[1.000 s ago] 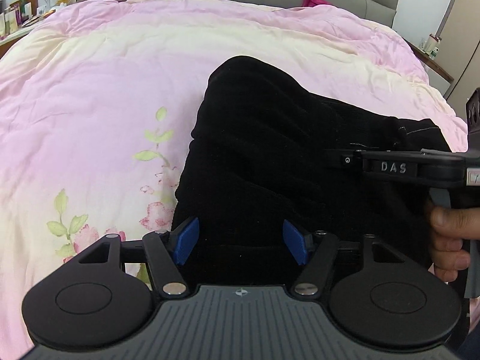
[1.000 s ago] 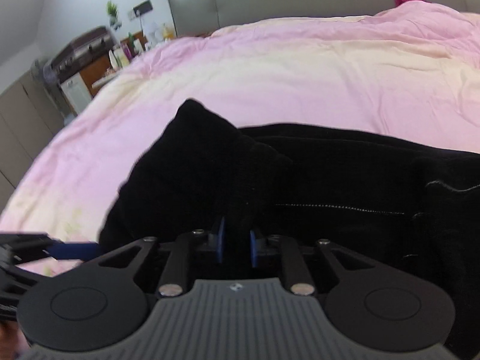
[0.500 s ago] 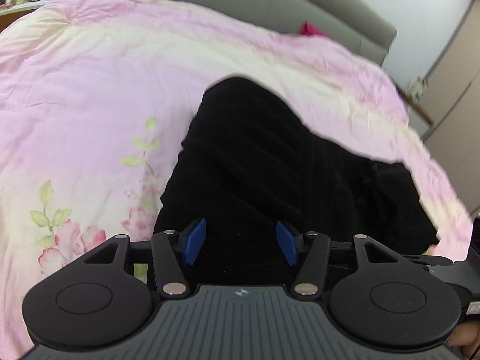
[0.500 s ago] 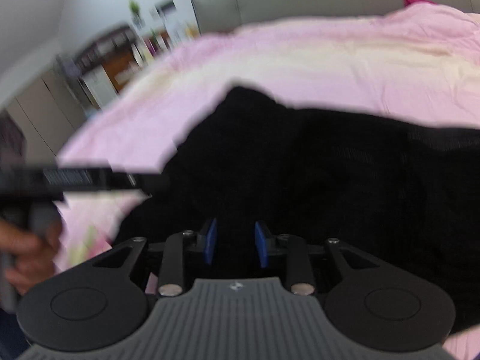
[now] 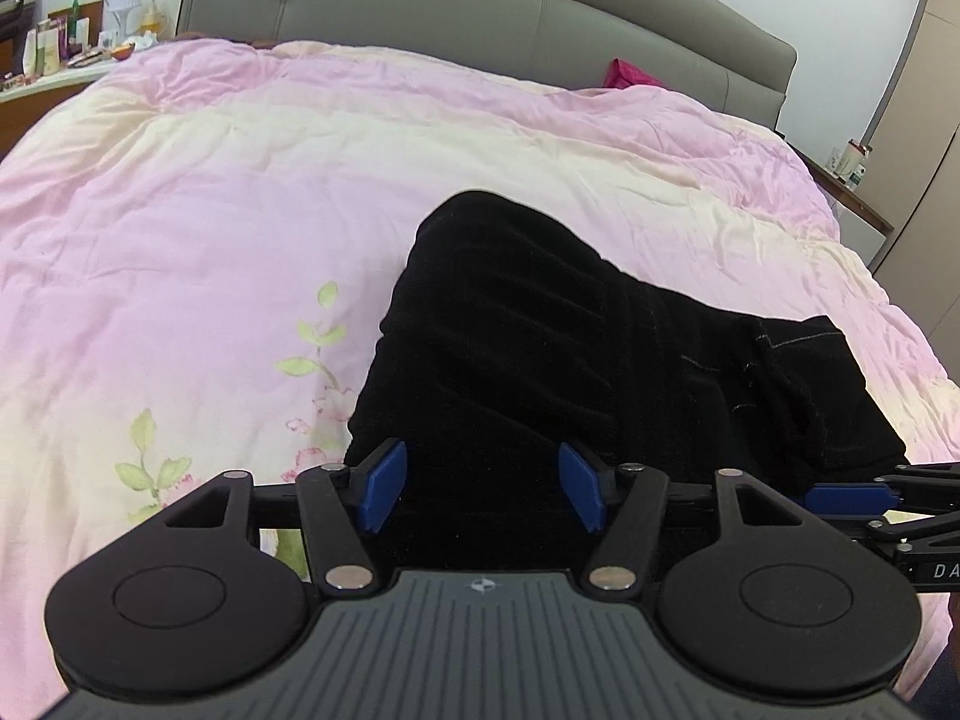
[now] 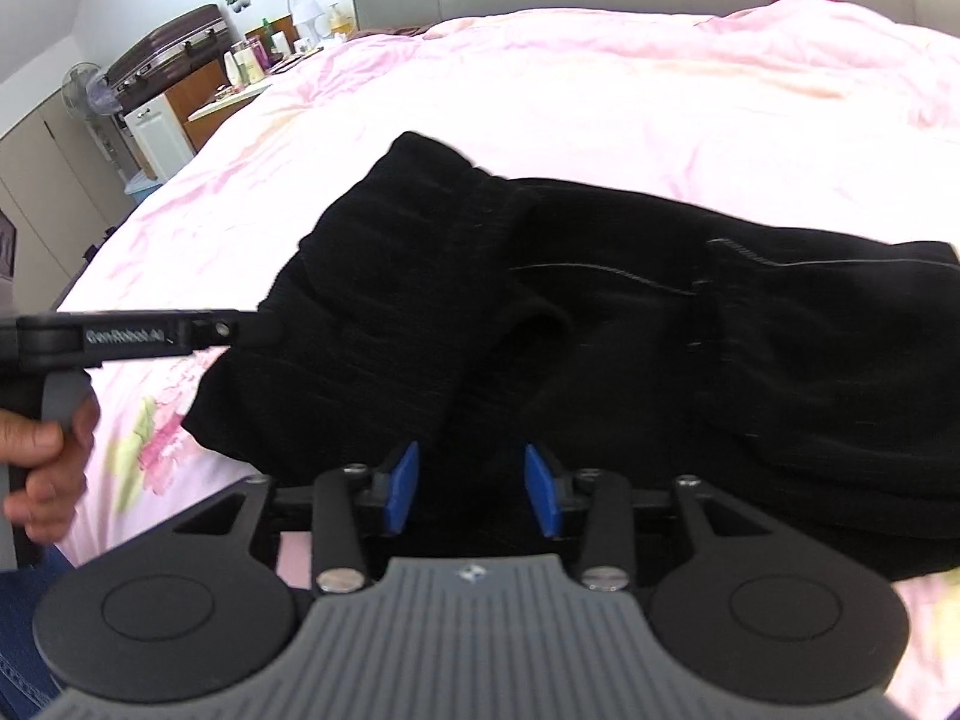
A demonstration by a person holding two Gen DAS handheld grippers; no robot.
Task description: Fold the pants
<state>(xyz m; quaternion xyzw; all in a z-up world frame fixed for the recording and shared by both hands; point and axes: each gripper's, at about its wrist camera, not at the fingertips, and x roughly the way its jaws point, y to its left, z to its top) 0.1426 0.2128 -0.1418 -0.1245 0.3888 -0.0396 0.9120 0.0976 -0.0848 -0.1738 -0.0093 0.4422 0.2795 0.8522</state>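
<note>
Black pants point(image 5: 576, 360) lie folded in a bundle on the pink bed cover point(image 5: 210, 210); they also show in the right wrist view point(image 6: 600, 330). My left gripper point(image 5: 483, 489) is open and empty over the near left edge of the pants. My right gripper point(image 6: 473, 489) is open and empty over the near edge of the pants, with its blue pads apart. The left gripper's body point(image 6: 150, 336) shows at the left of the right wrist view, and the right gripper's fingers point(image 5: 852, 495) show at the right of the left wrist view.
A grey headboard point(image 5: 480, 30) stands at the back. A bedside counter with bottles point(image 6: 258, 66) and a fan point(image 6: 90, 90) are to the left. A magenta cloth point(image 5: 630, 73) lies by the headboard. A wardrobe point(image 5: 924, 120) stands to the right.
My right gripper opened and let go of the pants fabric, then drew back. My left gripper stayed open and shifted a little. The pants now lie flat on the bed.
</note>
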